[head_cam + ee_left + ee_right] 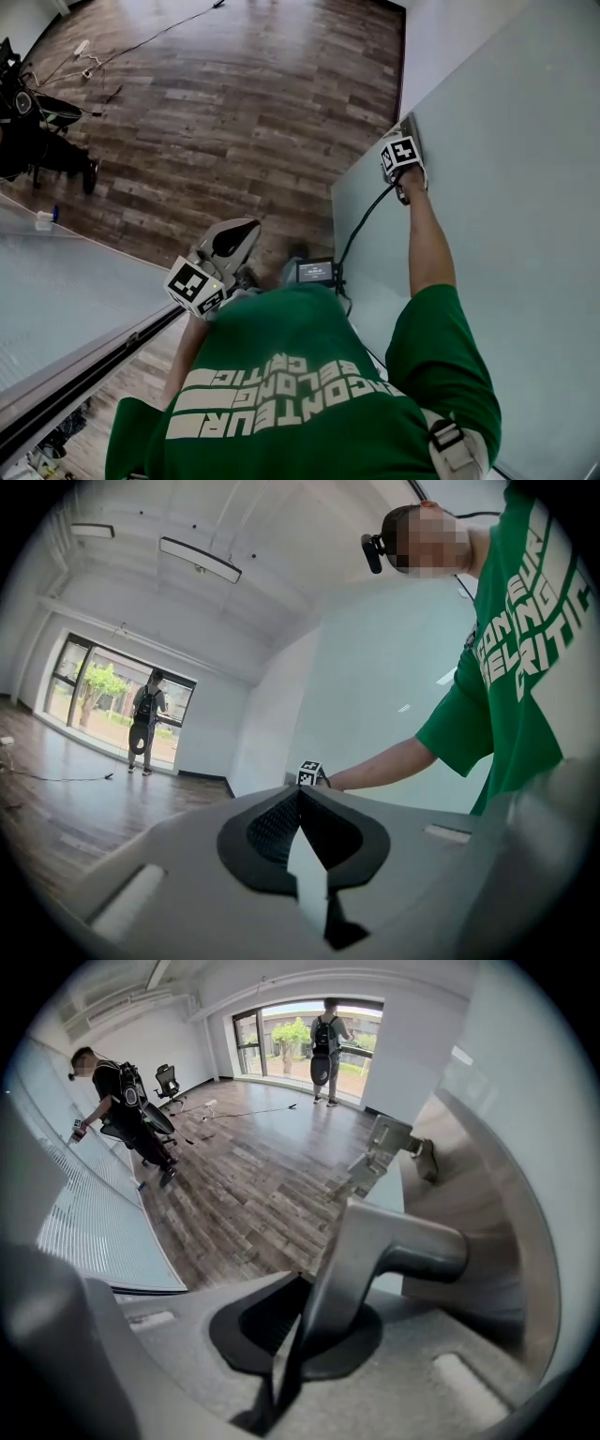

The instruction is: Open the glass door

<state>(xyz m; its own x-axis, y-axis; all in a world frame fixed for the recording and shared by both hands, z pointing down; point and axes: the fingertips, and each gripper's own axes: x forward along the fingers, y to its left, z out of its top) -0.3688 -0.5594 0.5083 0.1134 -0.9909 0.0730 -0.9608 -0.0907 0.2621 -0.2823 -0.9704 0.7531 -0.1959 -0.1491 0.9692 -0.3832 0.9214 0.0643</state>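
Green shirt [281, 337] nearest; just past it the left gripper [217, 253] points level, jaws pressed together on nothing. Farther out, at the end of a straight arm, the right gripper [298, 1312] is clamped tight on the metal handle [403, 1241] of the frosted glass door [525, 187] — its free edge stands over the wood floor [234, 84].

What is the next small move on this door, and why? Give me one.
Probably carry the door handle along the door's arc to swing the glass door wider. The right gripper is shut on the handle's lever and the door looks only partly open. The left gripper is shut, empty and away from the door.
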